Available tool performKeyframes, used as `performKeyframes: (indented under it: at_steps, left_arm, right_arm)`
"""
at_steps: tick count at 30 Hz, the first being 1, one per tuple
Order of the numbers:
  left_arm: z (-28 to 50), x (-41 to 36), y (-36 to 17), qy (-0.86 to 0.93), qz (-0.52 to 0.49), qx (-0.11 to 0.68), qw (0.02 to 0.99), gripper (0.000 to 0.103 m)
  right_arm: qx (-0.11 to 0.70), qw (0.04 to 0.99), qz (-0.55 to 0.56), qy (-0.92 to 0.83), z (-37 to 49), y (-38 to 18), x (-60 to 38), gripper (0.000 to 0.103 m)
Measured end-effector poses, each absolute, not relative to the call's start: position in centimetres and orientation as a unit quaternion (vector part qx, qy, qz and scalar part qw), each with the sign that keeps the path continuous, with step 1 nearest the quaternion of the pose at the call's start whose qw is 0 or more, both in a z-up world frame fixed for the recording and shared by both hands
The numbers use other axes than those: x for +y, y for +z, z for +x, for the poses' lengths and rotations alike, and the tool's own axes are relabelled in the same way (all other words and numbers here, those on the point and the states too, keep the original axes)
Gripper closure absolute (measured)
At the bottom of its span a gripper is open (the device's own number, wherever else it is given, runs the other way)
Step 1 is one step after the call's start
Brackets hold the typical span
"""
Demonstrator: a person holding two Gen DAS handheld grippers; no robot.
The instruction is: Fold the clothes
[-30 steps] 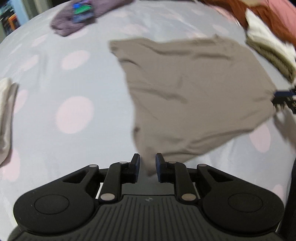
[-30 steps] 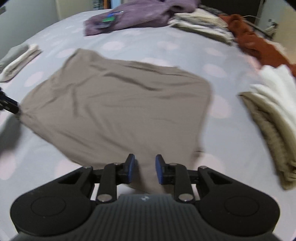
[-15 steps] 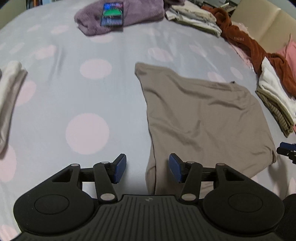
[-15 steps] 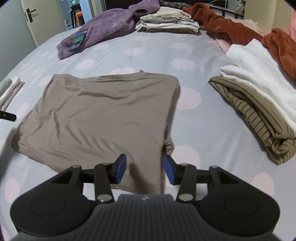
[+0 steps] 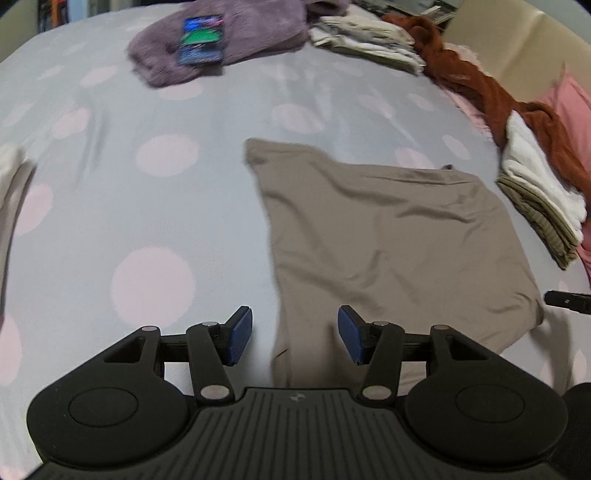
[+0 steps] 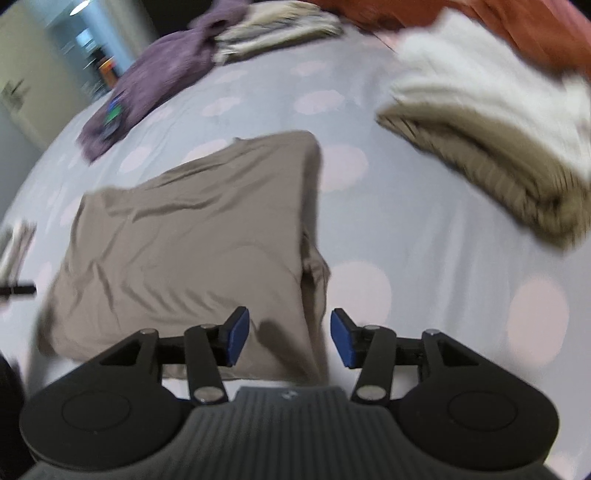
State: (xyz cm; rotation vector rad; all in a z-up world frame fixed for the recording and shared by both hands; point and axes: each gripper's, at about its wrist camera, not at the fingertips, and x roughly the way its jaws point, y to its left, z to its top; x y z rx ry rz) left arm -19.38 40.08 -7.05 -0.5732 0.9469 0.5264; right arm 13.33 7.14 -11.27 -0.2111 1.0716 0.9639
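Two claws, left claw [image 5: 294, 335] and right claw [image 6: 289, 338], gape over one taupe garment [image 5: 388, 240].

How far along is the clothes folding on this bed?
Done: folded stacks sit at the bed's far edge and right side. In hand: the taupe shirt lies flat, partly folded; the left claw and right claw are open, holding nothing. Left: the purple garment and rust garment look unfolded.

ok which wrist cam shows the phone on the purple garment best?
Left wrist: the phone lies face-up on the purple garment, its lit screen readable as blue and green blocks despite slight blur. Right wrist shows it only as a small motion-smeared dark patch near the garment's edge.
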Motion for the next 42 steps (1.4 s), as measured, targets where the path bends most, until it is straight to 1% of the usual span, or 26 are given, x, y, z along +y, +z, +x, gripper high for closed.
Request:
performKeyframes:
  at_steps: [2,4,5,7,9,11,14,19,21,26,30,35,42]
  left_arm:
    - [-17.4,39.9,-6.5,0.228,-0.252,0.448,0.827,0.054]
    - [-14.7,39.5,-6.0,0.194,-0.225,0.452,0.841,0.053]
    - [-13.0,39.2,-5.9,0.168,-0.205,0.457,0.849,0.051]
    - [-9.4,38.5,-5.6,0.114,-0.161,0.468,0.862,0.048]
    - [-5.5,37.4,-5.5,0.064,-0.109,0.484,0.866,0.042]
    - [-1.8,36.8,-5.8,0.034,-0.074,0.505,0.859,0.042]
    - [3.3,37.5,-6.6,-0.001,-0.058,0.537,0.842,0.042]
    - [9.3,38.6,-8.0,-0.066,-0.038,0.587,0.806,0.042]
    - [11.6,39.1,-8.6,-0.086,-0.013,0.605,0.792,0.042]
    - [16.6,40.2,-9.9,-0.151,0.023,0.622,0.768,0.042]
    - [20.2,41.0,-11.0,-0.199,0.025,0.629,0.751,0.042]
    - [22.9,41.1,-12.5,-0.249,0.032,0.642,0.725,0.042]
    - [26.3,41.9,-13.5,-0.326,-0.006,0.644,0.693,0.042]
  right_arm:
    - [0.515,0.750,-0.058,0.410,13.3,-11.6,6.5,0.050]
    - [0.536,0.754,-0.017,0.379,13.1,-11.9,5.7,0.041]
    - [0.546,0.753,0.011,0.367,12.7,-12.0,5.2,0.039]
    - [0.566,0.744,0.066,0.348,11.8,-12.4,4.3,0.039]
    - [0.579,0.734,0.109,0.338,10.6,-12.8,3.6,0.039]
    - [0.583,0.734,0.142,0.318,9.7,-13.2,3.1,0.039]
    - [0.583,0.738,0.176,0.290,8.9,-13.8,2.6,0.039]
    - [0.585,0.740,0.200,0.266,8.8,-14.0,2.2,0.039]
    - [0.591,0.736,0.207,0.258,8.6,-14.2,2.2,0.039]
    - [0.577,0.748,0.224,0.239,8.0,-14.4,2.5,0.039]
    - [0.568,0.754,0.251,0.217,8.3,-14.8,2.6,0.039]
    - [0.559,0.763,0.243,0.217,9.1,-15.4,3.7,0.039]
    - [0.554,0.763,0.272,0.194,10.2,-16.5,3.3,0.039]
